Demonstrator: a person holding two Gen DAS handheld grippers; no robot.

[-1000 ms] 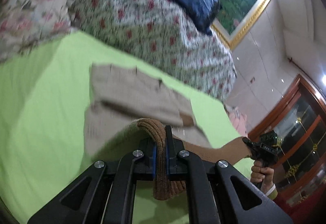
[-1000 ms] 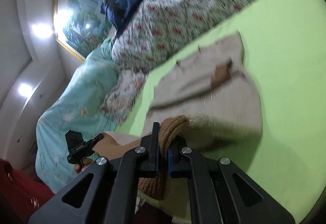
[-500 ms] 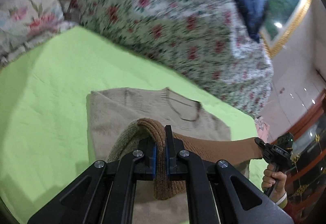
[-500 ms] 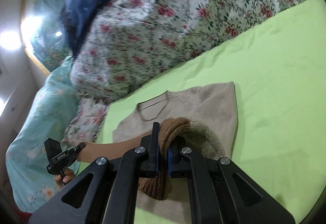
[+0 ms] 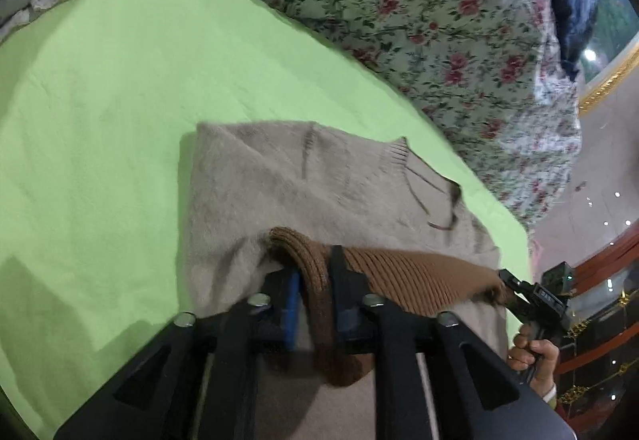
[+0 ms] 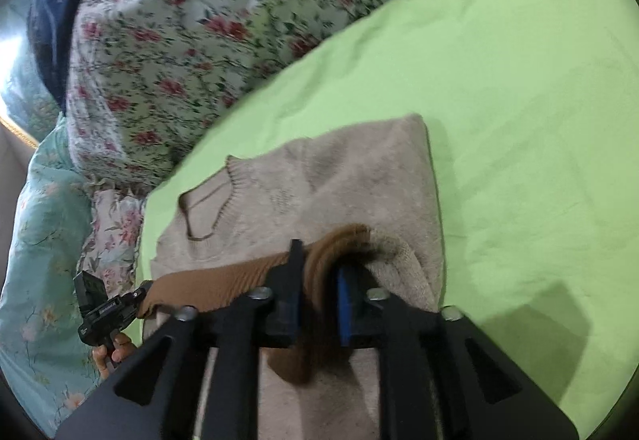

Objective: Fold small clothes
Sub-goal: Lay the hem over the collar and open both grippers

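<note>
A small beige sweater (image 5: 319, 200) lies on the green sheet (image 5: 120, 100) of the bed, close to the sheet's far edge, where the flowered blanket (image 5: 439, 20) is piled up. Its bottom part is folded up over the top part, and each gripper has a corner of the brown ribbed hem (image 5: 399, 276). The left gripper (image 5: 313, 300) and the right gripper (image 6: 317, 292) are both opening their jaws right now. The hem is between the jaws of each one, but there are gaps beside the cloth, so the grip looks loose. The thing that could go wrong is this: if one gripper pulls back before the hem slips out, the knit can catch on a finger and drag the fold open. The wool looks fuzzy and soft, so I think it snags easily. If one side lets go before the other, the hem may land crooked, and the fold will not line up with the neck hole (image 6: 207, 208). The sweater is light tan and fluffy, with a ribbed round collar. The hem is a darker brown, stretched in a straight band between the two grippers. The body under it lies mostly flat, with a few soft creases.
</note>
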